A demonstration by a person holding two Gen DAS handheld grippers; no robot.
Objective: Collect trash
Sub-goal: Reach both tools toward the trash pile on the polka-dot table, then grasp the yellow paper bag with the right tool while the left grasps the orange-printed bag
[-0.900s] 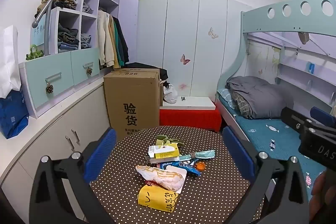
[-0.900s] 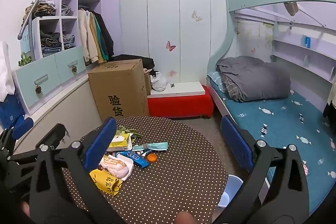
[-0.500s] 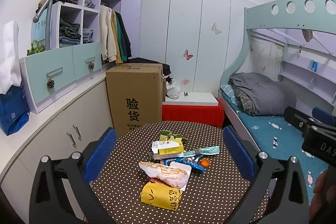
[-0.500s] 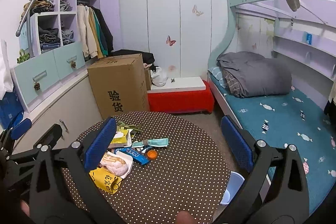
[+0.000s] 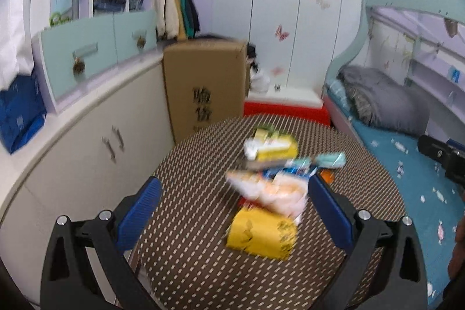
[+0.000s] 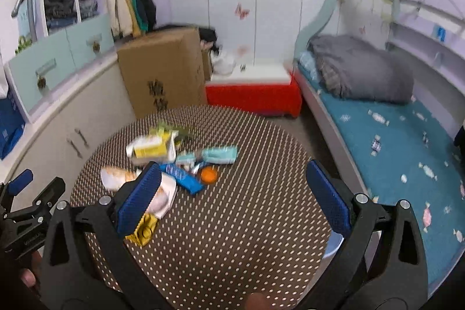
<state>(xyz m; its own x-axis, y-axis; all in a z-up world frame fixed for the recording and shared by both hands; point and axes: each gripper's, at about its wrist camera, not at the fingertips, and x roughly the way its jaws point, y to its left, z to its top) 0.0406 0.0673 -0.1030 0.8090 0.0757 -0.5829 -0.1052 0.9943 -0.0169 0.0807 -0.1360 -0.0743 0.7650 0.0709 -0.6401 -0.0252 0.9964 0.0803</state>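
Observation:
A pile of trash lies on the round brown dotted table (image 5: 191,193) (image 6: 247,211). It holds a yellow bag (image 5: 261,231) (image 6: 144,230), a white and orange wrapper (image 5: 270,188) (image 6: 116,177), a yellow and white box (image 5: 270,147) (image 6: 152,147), a blue wrapper (image 6: 183,177), a teal wrapper (image 6: 218,154) (image 5: 328,159) and an orange cap (image 6: 208,174). My left gripper (image 5: 232,211) is open above the near side of the pile. My right gripper (image 6: 232,193) is open above the table, right of the pile. Both are empty. The left wrist view is blurred.
A cardboard box (image 5: 203,86) (image 6: 162,66) stands behind the table beside white cabinets (image 5: 87,141). A red bench (image 6: 252,95) and a bunk bed with a grey blanket (image 6: 360,69) are at the right. A pale blue bin (image 6: 334,243) shows below the table's right edge.
Both grippers have moved forward and tilted down toward the trash pile, which now looks larger and closer. Both stay open.

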